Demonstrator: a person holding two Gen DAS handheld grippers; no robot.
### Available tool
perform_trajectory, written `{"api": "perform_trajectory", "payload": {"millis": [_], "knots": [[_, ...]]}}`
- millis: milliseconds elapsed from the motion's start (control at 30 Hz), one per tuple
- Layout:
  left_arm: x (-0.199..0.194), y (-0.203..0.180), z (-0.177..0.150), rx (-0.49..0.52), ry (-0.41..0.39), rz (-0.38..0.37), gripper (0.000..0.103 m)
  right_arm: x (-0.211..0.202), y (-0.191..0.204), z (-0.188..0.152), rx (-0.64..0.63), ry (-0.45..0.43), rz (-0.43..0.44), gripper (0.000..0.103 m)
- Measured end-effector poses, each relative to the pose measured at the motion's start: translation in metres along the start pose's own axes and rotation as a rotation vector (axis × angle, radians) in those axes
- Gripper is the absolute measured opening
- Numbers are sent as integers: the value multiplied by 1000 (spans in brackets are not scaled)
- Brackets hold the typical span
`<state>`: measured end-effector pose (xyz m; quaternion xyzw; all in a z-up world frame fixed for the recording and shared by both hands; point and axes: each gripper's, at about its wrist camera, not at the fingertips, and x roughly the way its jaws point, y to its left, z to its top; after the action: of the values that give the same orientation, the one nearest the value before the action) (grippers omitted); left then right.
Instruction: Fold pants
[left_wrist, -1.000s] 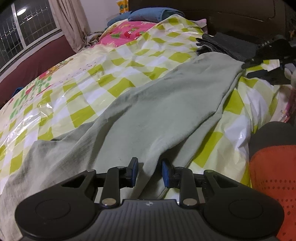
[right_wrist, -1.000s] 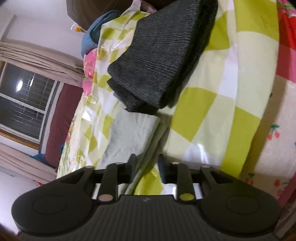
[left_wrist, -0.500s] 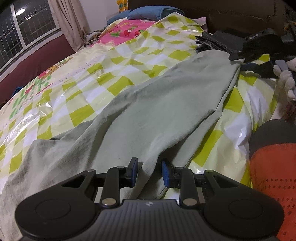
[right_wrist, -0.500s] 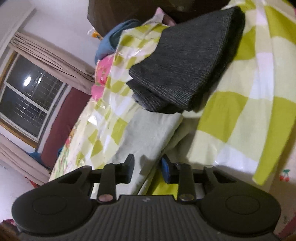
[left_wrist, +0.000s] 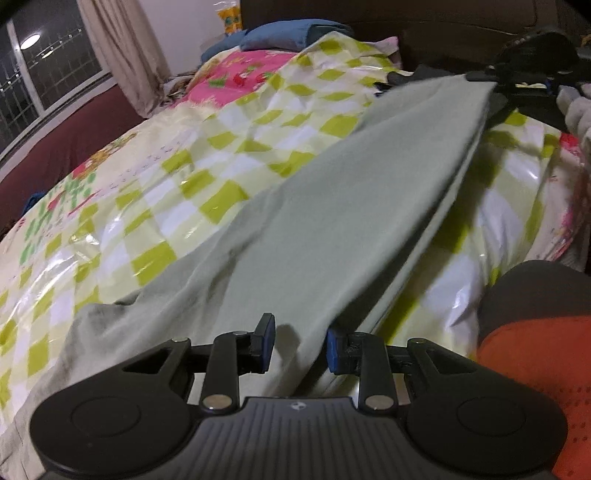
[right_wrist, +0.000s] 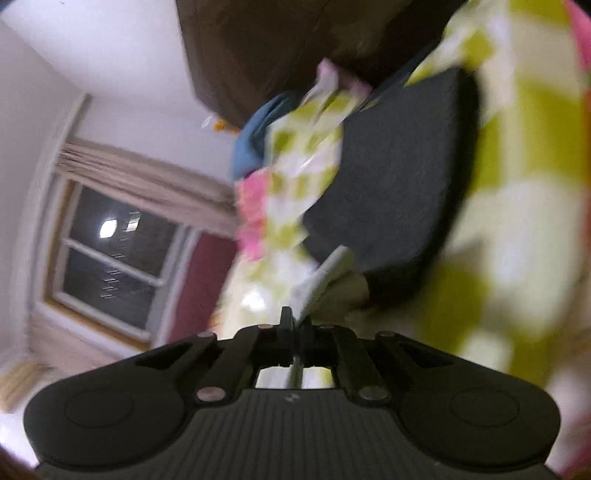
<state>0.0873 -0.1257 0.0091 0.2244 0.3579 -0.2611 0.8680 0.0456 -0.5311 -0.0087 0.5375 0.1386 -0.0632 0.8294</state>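
Pale grey-green pants (left_wrist: 332, 206) lie along the yellow-checked bedspread (left_wrist: 192, 162), one end near me, the other far right. My left gripper (left_wrist: 297, 349) is open, its blue-padded fingers either side of a fold at the near end, not closed on it. My right gripper (right_wrist: 295, 325) is shut on the far end of the pants (right_wrist: 325, 275), which shows as a pale strip rising from its jaws. In the left wrist view the right gripper (left_wrist: 517, 79) holds that far edge lifted off the bed, the cloth taut.
A folded dark grey garment (right_wrist: 391, 192) lies on the bed just beyond the right gripper. A blue pillow (left_wrist: 288, 35) and a dark headboard (left_wrist: 424, 18) are at the far end. A window (left_wrist: 40, 70) is at left. An orange and grey leg (left_wrist: 535, 354) is at right.
My right gripper has closed on the far end of the pants and lifted it, pulling the cloth taut. My left gripper has stayed open at the near end.
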Motion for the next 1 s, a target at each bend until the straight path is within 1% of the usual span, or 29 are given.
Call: {"api": "perform_trajectory", "payload": {"millis": [33, 67, 100, 133, 167, 233, 300, 367, 433, 467, 500, 533, 567, 600, 633, 667, 700, 733, 767, 800, 833, 900, 933, 1000], "knots": [[5, -3, -1, 3, 13, -9, 44, -1, -8, 2, -19, -4, -58, 4], [12, -6, -3, 2, 31, -22, 44, 4, -18, 5, -33, 33, -124, 5], [18, -7, -6, -5, 43, -29, 44, 10, -26, 5, -37, 95, -158, 5], [22, -7, -8, -15, 51, -28, 44, 14, -33, 2, -27, 131, -189, 5], [23, -5, -9, -32, 54, -35, 44, 13, -35, -1, -27, 138, -208, 5], [16, 3, -8, -45, 46, -39, 45, 8, -27, -4, -96, 153, -225, 6], [4, 13, -10, -45, 13, -12, 45, -2, -18, 0, -149, 133, -271, 9], [-7, 30, -15, -82, -17, 8, 46, -17, -5, 4, -217, 65, -337, 12], [-14, 45, -23, -126, -44, 34, 46, -34, 21, 0, -334, -24, -399, 12], [-16, 51, -27, -148, -56, 51, 46, -39, 37, -4, -395, -51, -406, 12], [-17, 55, -32, -163, -67, 71, 46, -42, 56, -10, -463, -57, -380, 12], [-17, 59, -37, -174, -76, 89, 46, -39, 76, -18, -525, -33, -329, 12], [-16, 62, -42, -187, -83, 93, 46, -29, 97, -30, -589, 23, -262, 12], [-16, 64, -48, -205, -85, 68, 46, -12, 120, -45, -646, 115, -185, 13], [-15, 65, -53, -220, -73, 25, 47, 10, 140, -63, -677, 216, -110, 14], [-10, 65, -58, -226, -34, -65, 47, 38, 158, -84, -691, 328, -25, 17], [-8, 62, -62, -232, -11, -128, 47, 61, 170, -104, -699, 414, 36, 17], [-8, 58, -66, -237, -12, -163, 49, 87, 181, -125, -706, 501, 78, 17], [-10, 52, -67, -206, -18, -201, 49, 114, 190, -147, -711, 599, 109, 19], [-12, 49, -66, -178, -28, -219, 49, 141, 199, -171, -720, 691, 135, 19], [-15, 48, -66, -173, -43, -231, 50, 166, 206, -193, -738, 758, 156, 19], [-17, 57, -67, -229, -58, -268, 50, 199, 216, -228, -770, 856, 181, 19], [-18, 62, -67, -262, -67, -270, 50, 207, 218, -241, -771, 895, 199, 19], [-22, 74, -69, -318, -122, -248, 50, 230, 221, -261, -765, 974, 235, 20]]}}
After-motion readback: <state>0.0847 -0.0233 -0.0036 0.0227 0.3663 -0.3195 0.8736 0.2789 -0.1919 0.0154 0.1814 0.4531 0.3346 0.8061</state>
